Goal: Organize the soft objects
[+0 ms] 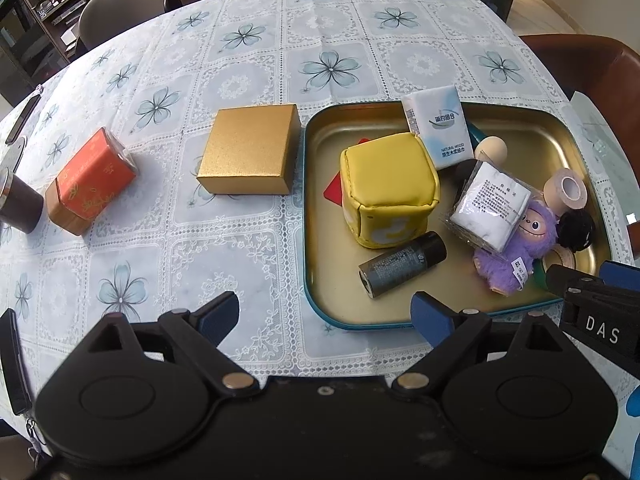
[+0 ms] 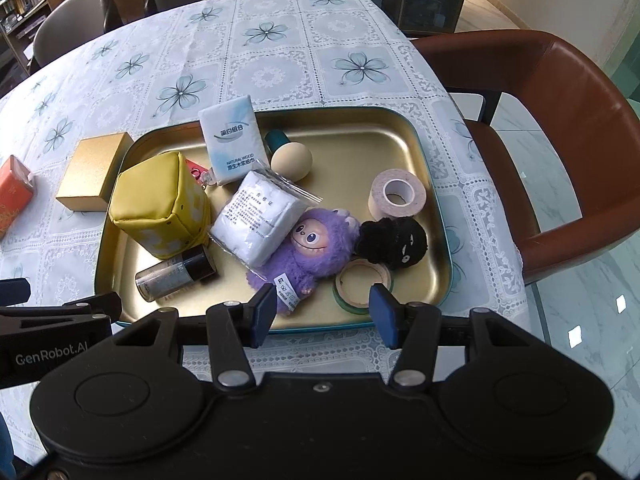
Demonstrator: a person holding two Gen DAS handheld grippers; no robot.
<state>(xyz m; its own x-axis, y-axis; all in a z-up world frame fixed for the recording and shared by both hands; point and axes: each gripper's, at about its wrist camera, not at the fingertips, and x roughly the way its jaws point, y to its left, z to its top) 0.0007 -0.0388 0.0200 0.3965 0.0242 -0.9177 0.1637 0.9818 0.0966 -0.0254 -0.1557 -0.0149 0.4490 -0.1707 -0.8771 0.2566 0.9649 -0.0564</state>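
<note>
Gold-lined tray (image 2: 416, 148) with a teal rim is sitting on the flowered tablecloth (image 2: 280, 60), and I'm taking it as my landmark. Lying inside it toward its near edge is the purple plush (image 2: 316, 248), with the black pompom toy (image 2: 394, 242) touching it on its right. A bagged white cloth pack (image 2: 258, 216) is leaning on the plush's left side, and the yellow cushion cube (image 2: 160, 208) is filling the tray's left part. A tissue pack (image 2: 234, 140) is propping against the tray's far rim. Also inside: a dark spray can (image 2: 176, 274) at the near left, two tape rolls, a beige ball. I'm holding my right gripper (image 2: 323, 314) spread over the tray's near rim, nothing between the pads. My left gripper (image 1: 324, 318) is hanging wide open just outside the tray's near left corner, also empty. A gold box (image 1: 250, 154) is sitting just left of the tray
</note>
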